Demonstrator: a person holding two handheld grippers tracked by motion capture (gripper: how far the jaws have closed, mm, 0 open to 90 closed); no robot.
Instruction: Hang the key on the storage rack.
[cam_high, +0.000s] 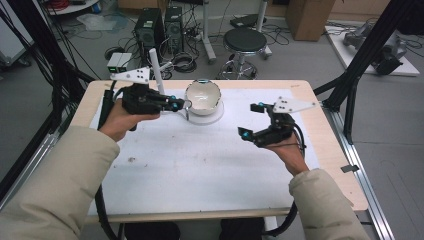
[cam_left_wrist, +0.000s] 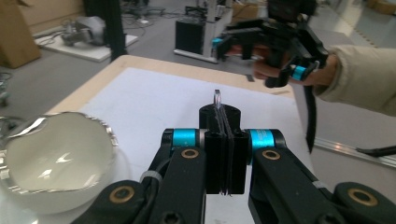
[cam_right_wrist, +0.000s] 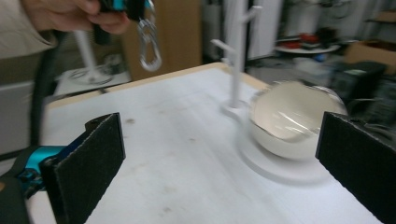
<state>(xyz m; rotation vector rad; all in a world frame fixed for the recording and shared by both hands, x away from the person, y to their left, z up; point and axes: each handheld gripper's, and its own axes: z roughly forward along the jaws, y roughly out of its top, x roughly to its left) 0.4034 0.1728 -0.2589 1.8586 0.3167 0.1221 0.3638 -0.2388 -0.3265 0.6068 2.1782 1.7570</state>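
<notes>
- High view: left gripper held above the far left of the white table sheet, jaws clenched on a small metal carabiner just beside the rim of a white bowl.
- Bowl seated on a round white base plate near the far edge of the wooden table; white peg stand upright behind the left gripper.
- Right gripper lifted above the right half of the sheet, jaws spread wide, nothing between them, well apart from the bowl.
- Left gripper view: left gripper pressed together on the carabiner, its metal loop protruding past the jaw tips; bowl at lower left; right gripper at upper right, held in a hand.
- Right gripper view: right gripper released, pads far apart; bowl and peg stand ahead on the sheet; carabiner hanging from the left gripper at upper left.
</notes>
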